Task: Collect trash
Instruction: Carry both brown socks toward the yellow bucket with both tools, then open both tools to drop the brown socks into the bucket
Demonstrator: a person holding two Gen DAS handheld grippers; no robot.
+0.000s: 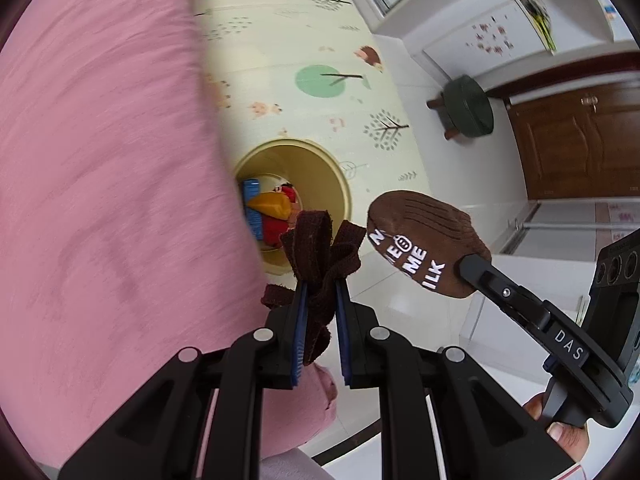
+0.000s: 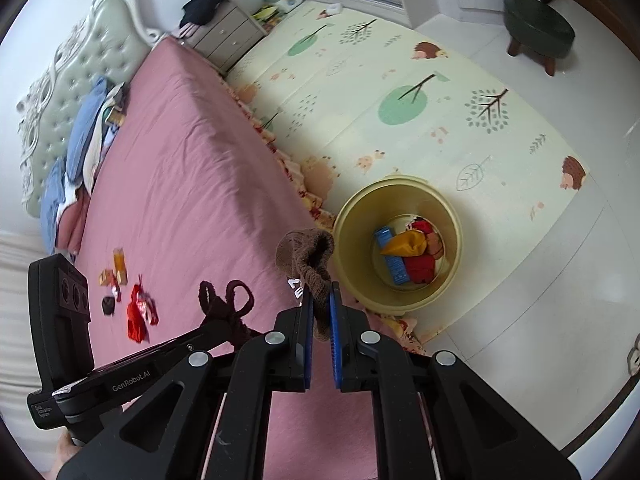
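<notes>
Left gripper (image 1: 322, 296) clamped on dark brown fabric strip (image 1: 316, 256); right gripper (image 2: 320, 310) clamped on brown knit sock (image 2: 310, 256). Both near bed's edge, short of round yellow plastic bin (image 2: 452, 280). Risk: early release drops them onto the mat.

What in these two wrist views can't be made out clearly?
- Bin: in the left wrist view the blurred pink bed covers its left side.
- Sock in the right hand-held gripper: its white lettering is partly hidden by the finger, left wrist view; right wrist view shows only a sliver.
- Small wrappers on the bed: too small to identify, right wrist view.
- Bin contents: overlapping, lower items hidden.
</notes>
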